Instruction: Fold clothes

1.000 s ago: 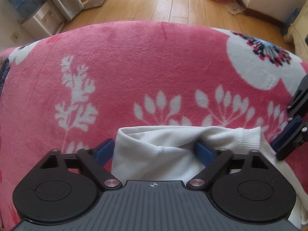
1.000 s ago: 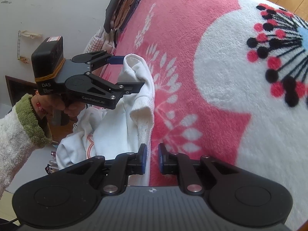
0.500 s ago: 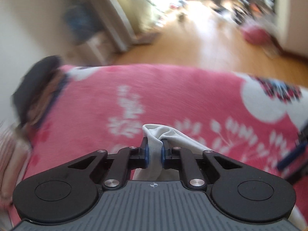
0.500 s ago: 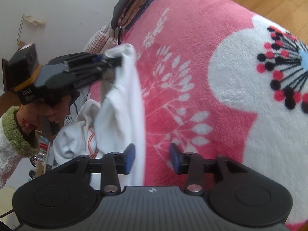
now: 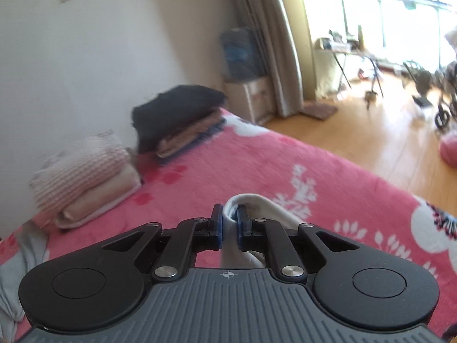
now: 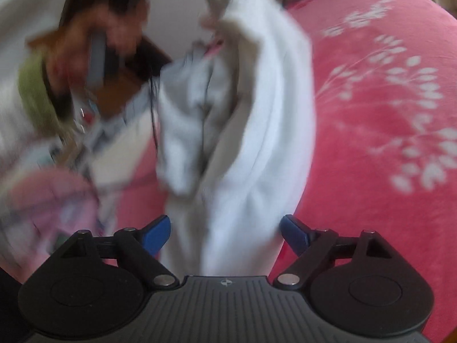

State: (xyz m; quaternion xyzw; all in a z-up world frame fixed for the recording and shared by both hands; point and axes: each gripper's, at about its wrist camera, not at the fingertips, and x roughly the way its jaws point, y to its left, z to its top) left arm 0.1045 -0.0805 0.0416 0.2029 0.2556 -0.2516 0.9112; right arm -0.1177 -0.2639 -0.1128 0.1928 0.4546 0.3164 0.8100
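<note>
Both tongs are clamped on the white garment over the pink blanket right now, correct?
Not both. The left tongs are clamped on the white garment over the pink blanket. The right tongs have just been opening; the right wrist view shows their pads wide apart, cloth loose between.

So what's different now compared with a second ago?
The left tool closed on a fold of the white garment and lifted it off the pink blanket. The right tool, shut before, has just been opening; the cloth hangs between its blue pads, no longer pinched. The folded stacks by the wall stayed put.
</note>
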